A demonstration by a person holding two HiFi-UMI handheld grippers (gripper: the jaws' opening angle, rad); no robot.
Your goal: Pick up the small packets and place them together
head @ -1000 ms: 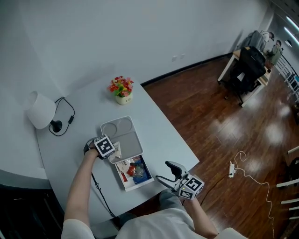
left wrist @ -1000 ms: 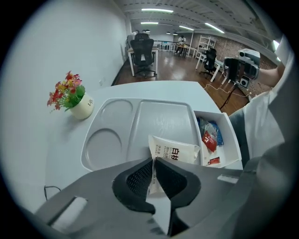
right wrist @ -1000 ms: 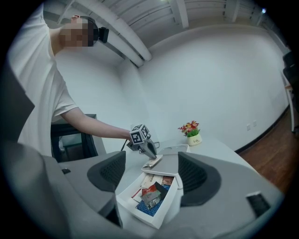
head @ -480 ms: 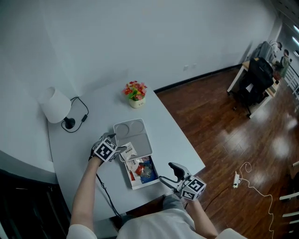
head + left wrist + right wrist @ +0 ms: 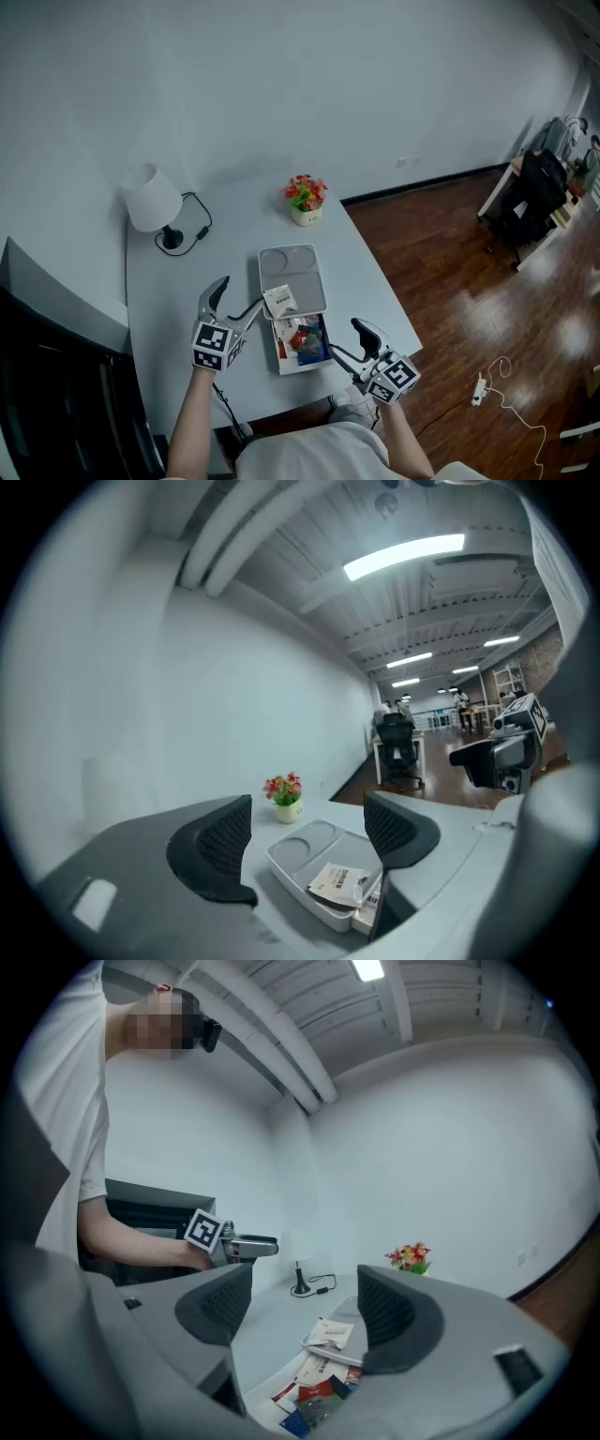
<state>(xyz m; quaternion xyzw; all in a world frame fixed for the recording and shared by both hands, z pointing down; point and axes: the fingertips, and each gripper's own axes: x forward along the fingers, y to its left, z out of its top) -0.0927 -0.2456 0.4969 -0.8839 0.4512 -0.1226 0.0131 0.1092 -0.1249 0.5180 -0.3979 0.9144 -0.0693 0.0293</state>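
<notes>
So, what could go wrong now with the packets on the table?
The white packet lies half over the rim of the grey tray, so it may slide off. The open box of packets sits close to the front edge of the table, beside the open right gripper; a careless reach could push it off.

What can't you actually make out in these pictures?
- Print on the white packet: too small in the head view, blurred in both gripper views.
- How many packets lie in the open box: they overlap in the head view; a jaw covers most of it in the left gripper view.
</notes>
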